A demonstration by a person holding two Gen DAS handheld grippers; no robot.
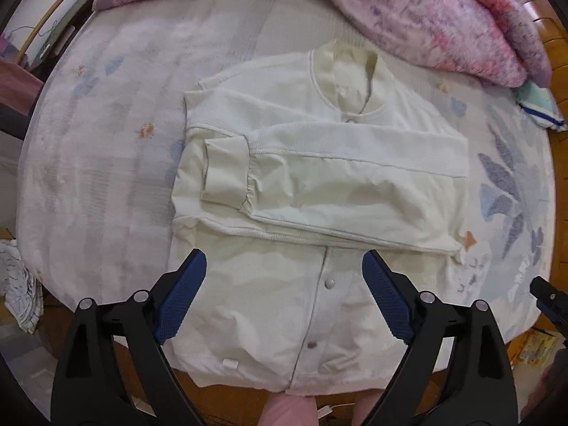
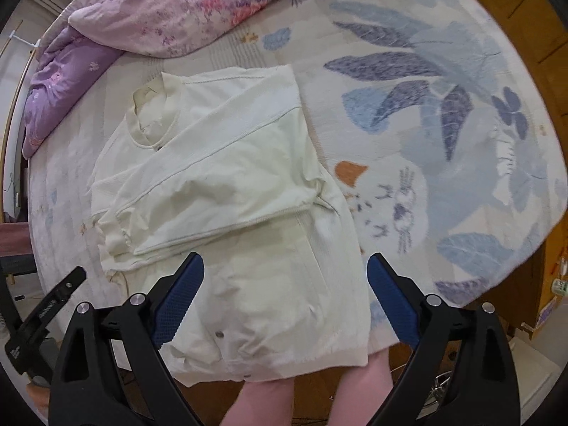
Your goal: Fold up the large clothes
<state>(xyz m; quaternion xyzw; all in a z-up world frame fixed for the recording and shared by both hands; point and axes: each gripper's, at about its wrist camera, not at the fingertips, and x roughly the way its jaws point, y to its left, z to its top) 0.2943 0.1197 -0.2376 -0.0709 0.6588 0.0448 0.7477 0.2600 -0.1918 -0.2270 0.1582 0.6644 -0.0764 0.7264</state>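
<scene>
A cream snap-button jacket (image 1: 301, 177) lies flat on the bed, collar (image 1: 351, 81) away from me, both sleeves folded across its chest. The upper sleeve's cuff (image 1: 227, 174) points left. Its hem hangs slightly over the bed's near edge. My left gripper (image 1: 284, 266) hovers high above the jacket's lower front, open, nothing between its blue pads. In the right wrist view the same jacket (image 2: 220, 191) lies below my right gripper (image 2: 284, 269), which is open and empty over the lower right part. The left gripper's black finger (image 2: 46, 312) shows at that view's left edge.
A purple and pink floral quilt (image 1: 426, 17) is bunched along the far side of the bed. The sheet (image 2: 443, 142) has blue leaf prints. A striped folded cloth (image 1: 539, 106) lies at the far right. Wooden floor (image 2: 504, 10) and a person's legs (image 2: 269, 401) show at the near edge.
</scene>
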